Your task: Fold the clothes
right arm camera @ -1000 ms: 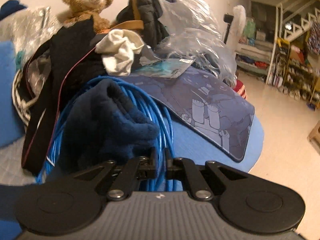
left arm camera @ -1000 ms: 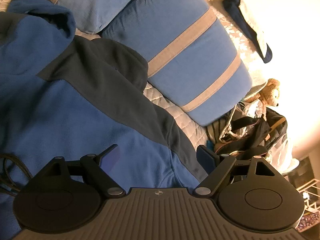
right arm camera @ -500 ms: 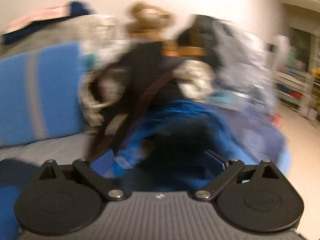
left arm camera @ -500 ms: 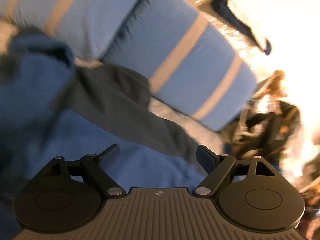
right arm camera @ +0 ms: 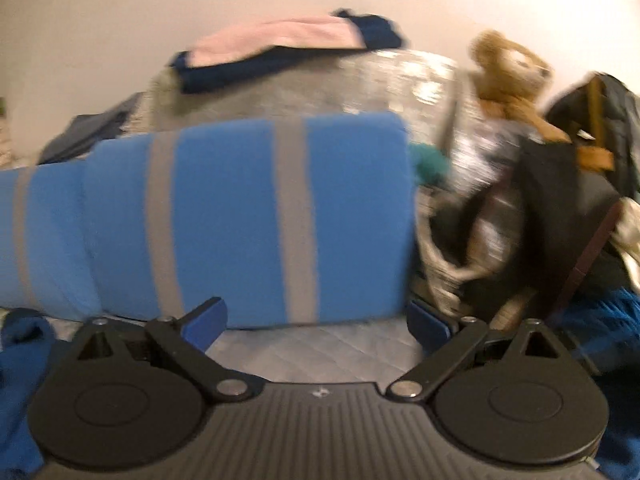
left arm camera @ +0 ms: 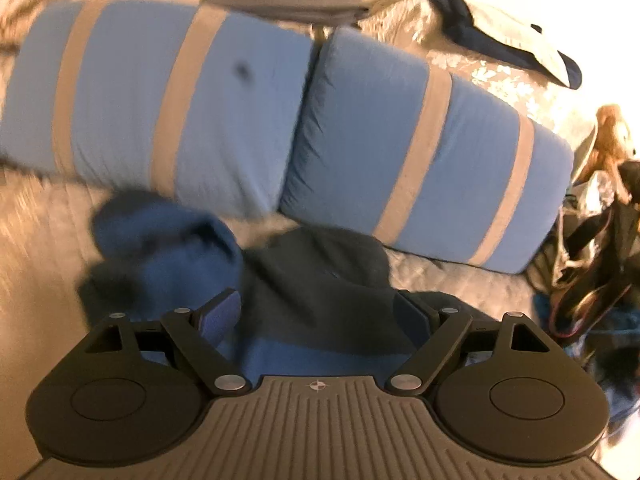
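A blue and dark grey fleece hoodie lies bunched on the quilted bed, its blue hood to the left. My left gripper hovers open just above the grey part, nothing between its fingers. In the right wrist view a blue edge of the hoodie shows at the lower left. My right gripper stands open and empty over the bare quilted bed cover, facing the pillows.
Two blue pillows with grey stripes line the back of the bed. Folded clothes rest on a silvery bundle behind them. A teddy bear, dark bags and clothing pile up at the right.
My right gripper opened, let go of the dark blue sleeve and swung left from the pile toward the pillows. The left gripper pulled back, so more of the pillows shows.
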{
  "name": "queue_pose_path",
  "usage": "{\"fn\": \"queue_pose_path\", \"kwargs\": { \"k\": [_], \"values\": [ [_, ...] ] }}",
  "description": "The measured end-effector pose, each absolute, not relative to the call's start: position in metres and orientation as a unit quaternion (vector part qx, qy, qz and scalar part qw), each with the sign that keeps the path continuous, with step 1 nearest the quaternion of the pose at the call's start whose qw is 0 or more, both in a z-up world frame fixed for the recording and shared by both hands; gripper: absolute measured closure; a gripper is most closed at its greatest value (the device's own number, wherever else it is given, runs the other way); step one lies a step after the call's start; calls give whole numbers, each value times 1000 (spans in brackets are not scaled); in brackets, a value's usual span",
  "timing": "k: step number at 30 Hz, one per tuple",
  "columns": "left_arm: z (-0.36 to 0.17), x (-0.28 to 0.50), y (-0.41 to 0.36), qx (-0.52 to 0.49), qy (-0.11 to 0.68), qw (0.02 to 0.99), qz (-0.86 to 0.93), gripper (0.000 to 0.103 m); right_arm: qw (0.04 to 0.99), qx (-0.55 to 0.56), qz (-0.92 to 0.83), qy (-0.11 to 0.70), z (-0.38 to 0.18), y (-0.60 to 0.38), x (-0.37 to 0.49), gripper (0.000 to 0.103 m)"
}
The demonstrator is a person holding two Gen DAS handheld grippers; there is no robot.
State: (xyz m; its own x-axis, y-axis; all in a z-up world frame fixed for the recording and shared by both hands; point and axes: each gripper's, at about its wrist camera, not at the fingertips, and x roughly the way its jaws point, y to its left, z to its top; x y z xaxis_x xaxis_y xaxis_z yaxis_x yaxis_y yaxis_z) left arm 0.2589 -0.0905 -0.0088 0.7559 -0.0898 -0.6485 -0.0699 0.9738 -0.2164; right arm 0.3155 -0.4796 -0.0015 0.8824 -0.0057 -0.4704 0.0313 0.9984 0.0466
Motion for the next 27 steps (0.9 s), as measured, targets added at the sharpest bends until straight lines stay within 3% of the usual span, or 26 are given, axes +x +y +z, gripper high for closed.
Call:
{"fn": "queue_pose_path", "kwargs": {
  "k": [14, 23, 27],
  "values": [
    [-17, 244, 13, -147, 329, 932, 49, 19, 927, 76, 68, 361, -19, -330, 300, 0],
    [-75, 255, 49, -185, 350, 918, 13, 20, 906, 128, 62, 400, -99, -286, 279, 0],
    [-85, 265, 27, -124, 358, 925, 0, 20, 898, 123, 52, 419, -131, -283, 283, 0]
  ]
}}
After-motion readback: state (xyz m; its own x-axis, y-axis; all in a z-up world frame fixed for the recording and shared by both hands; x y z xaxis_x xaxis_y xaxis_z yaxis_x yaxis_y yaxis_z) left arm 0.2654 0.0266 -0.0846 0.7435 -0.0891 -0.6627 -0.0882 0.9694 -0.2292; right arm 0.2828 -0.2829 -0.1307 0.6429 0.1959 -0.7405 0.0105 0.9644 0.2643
